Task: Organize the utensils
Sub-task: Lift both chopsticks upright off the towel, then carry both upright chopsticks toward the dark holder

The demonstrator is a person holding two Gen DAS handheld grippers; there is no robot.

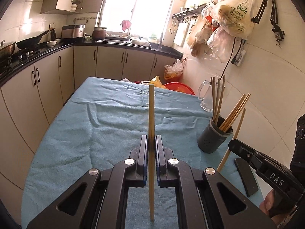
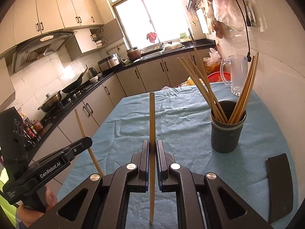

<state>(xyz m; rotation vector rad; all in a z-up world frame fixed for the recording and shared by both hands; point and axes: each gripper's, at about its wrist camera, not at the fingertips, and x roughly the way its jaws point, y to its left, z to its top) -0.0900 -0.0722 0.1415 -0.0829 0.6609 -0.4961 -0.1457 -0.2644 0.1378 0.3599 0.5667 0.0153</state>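
Observation:
My left gripper (image 1: 152, 139) is shut on a single wooden chopstick (image 1: 151, 114) that stands upright between its pads, above the blue towel (image 1: 118, 118). My right gripper (image 2: 152, 145) is shut on another wooden chopstick (image 2: 152, 118), also upright. A dark grey utensil holder (image 2: 226, 133) with several chopsticks leaning in it stands on the towel to the right of both grippers; it shows in the left wrist view as the holder (image 1: 213, 137). The right gripper (image 1: 231, 145) with its chopstick (image 1: 233, 137) shows beside the holder there, and the left gripper (image 2: 89, 141) shows at the left of the right wrist view.
A clear glass mug (image 2: 236, 74) stands behind the holder near the tiled wall. A flat black object (image 2: 279, 187) lies on the towel at the near right. Kitchen cabinets and a dark counter (image 1: 57, 47) run along the left. A red basin (image 1: 179, 87) sits beyond the table's far edge.

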